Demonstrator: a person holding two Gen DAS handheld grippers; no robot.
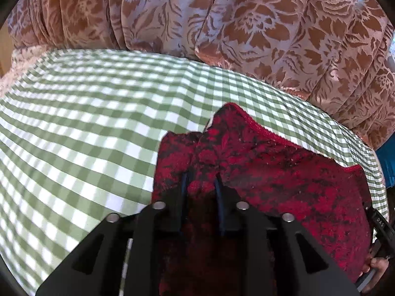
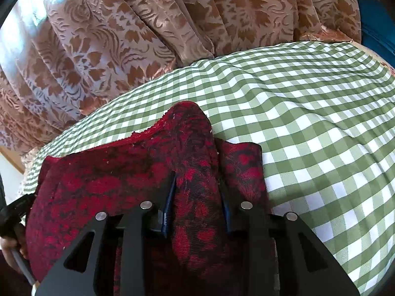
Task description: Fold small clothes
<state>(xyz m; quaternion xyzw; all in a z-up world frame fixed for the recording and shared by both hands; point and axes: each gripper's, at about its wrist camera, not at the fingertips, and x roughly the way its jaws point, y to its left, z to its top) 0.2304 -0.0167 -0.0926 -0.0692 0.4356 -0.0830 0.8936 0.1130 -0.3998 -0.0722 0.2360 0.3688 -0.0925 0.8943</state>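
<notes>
A small red garment with a black flower pattern (image 1: 284, 172) is stretched between my two grippers above the green-and-white checked cloth (image 1: 74, 123). My left gripper (image 1: 201, 180) is shut on a bunched corner of it at its left end. My right gripper (image 2: 197, 180) is shut on the garment (image 2: 111, 177) at its right end, with a thick fold standing between the fingers. In each view the garment's top hem sags in a curve toward the other gripper. The other gripper's handle and a hand show at the frame edge (image 1: 380, 224) (image 2: 12, 214).
A pink curtain with a brown flower pattern (image 1: 222, 19) hangs close behind the checked surface, also in the right wrist view (image 2: 123, 24). The checked cloth (image 2: 321, 135) lies in soft wrinkles. A blue object (image 2: 377, 24) stands at the far right edge.
</notes>
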